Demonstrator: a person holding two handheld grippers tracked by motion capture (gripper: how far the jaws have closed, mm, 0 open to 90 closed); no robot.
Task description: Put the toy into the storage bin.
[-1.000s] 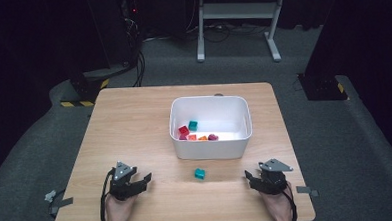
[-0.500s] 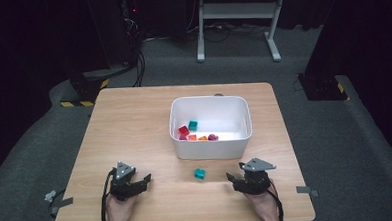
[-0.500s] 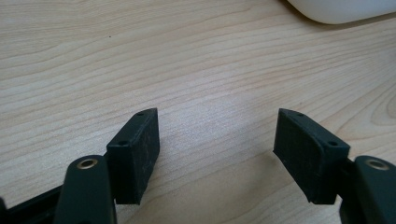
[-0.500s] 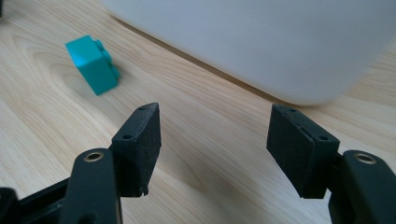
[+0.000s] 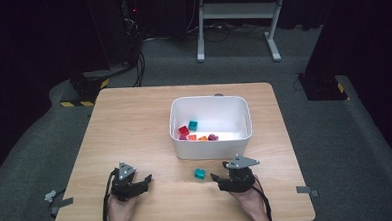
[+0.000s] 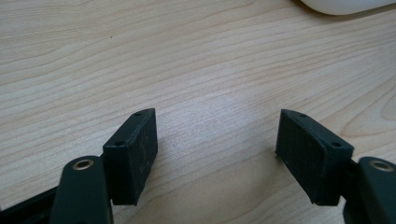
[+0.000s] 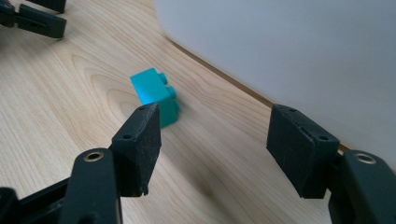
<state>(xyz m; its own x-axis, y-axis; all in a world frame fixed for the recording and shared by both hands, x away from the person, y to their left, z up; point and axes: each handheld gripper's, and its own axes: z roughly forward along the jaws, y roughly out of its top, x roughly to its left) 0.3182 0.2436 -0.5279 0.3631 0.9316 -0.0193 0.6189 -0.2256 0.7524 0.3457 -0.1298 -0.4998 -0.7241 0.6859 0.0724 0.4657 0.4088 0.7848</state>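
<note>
My right claw (image 7: 212,140), jaws spread and empty, lay on the pale wooden table (image 5: 134,123); the small teal plastic brick (image 7: 156,95) sat just ahead of its left jaw, beside the white plastic bin (image 7: 289,51). My left claw (image 6: 217,149) had just been opening, nothing between its jaws.

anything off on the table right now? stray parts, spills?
One stray: a teal brick lies on the table just outside the white bin, while the other bricks are inside it. The right gripper, jaws open, sits beside it. No spill or damage shows.
</note>
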